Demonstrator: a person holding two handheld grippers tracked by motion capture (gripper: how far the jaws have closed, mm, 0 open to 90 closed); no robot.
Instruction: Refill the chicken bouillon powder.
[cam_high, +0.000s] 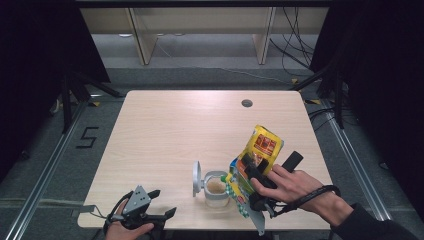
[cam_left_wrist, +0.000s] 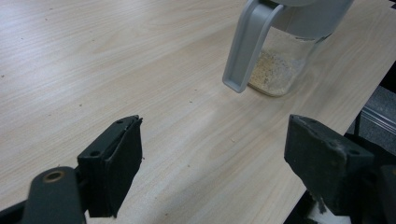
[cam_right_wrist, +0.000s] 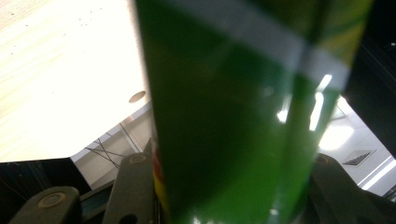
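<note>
A yellow and green snack bag (cam_high: 260, 150) is held tilted, its lower end over a clear jar (cam_high: 216, 189) near the table's front edge. My right gripper (cam_high: 255, 172) is shut on the bag's middle. In the right gripper view the green bag (cam_right_wrist: 233, 116) sits between the jaws of the right gripper (cam_right_wrist: 233, 198). The jar holds a little beige powder, and its grey flip lid (cam_high: 197, 177) stands open on its left. My left gripper (cam_high: 164, 202) rests open at the front left, apart from the jar. In the left gripper view the left gripper (cam_left_wrist: 215, 154) is empty, facing the jar (cam_left_wrist: 280, 70) and the lid (cam_left_wrist: 247, 46).
The light wooden table (cam_high: 175, 125) has a round cable hole (cam_high: 246, 103) at the back right. Beyond the far edge are wooden furniture legs and loose cables on the floor. Dark curtains hang on both sides.
</note>
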